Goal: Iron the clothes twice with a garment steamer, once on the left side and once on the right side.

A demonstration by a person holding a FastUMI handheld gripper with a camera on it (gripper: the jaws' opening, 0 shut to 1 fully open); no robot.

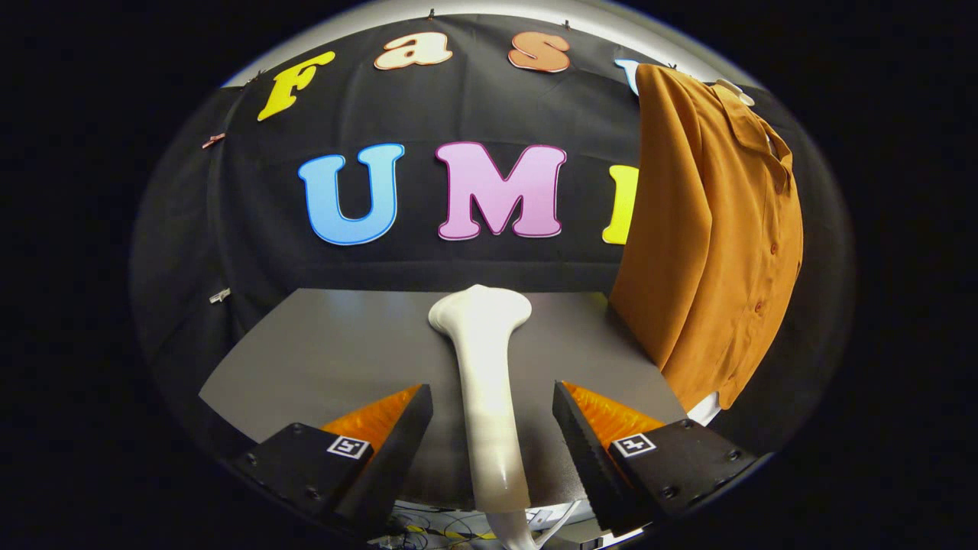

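Shirt (714, 237) first: it hung on a hanger (735, 90) against the booth's wall, off beyond and to the right of the tongs, its hem dropping past the far right edge of the tabletop (328, 351). It faced partly sideways, the button placket toward the right, so one front panel showed more fully than the other.

The tabletop lay flat and grey beneath the fingers, with the steamer (489, 382) lying lengthwise on it, the broad head pointing away toward the wall and the slim handle running back between the fingers. A cord trailed from the handle's near end over the tabletop's front edge.

The tongs (493, 428) stood released, each finger clear of the handle with a gap showing on either side, so nothing was gripped yet.

Risks, as I judged them: the handle looked smooth, glossy and tapered, so a squeeze placed too far back could let it slide or twist, leaving the head tipped away from the cloth. Closing off-centre could push the steamer sideways across the tabletop rather than catch it. The dangling cord could snag on the tabletop's edge during the lift and drag the head off course. And because the shirt hung loose, a firm push could swing it away, leaving one side only lightly pressed.
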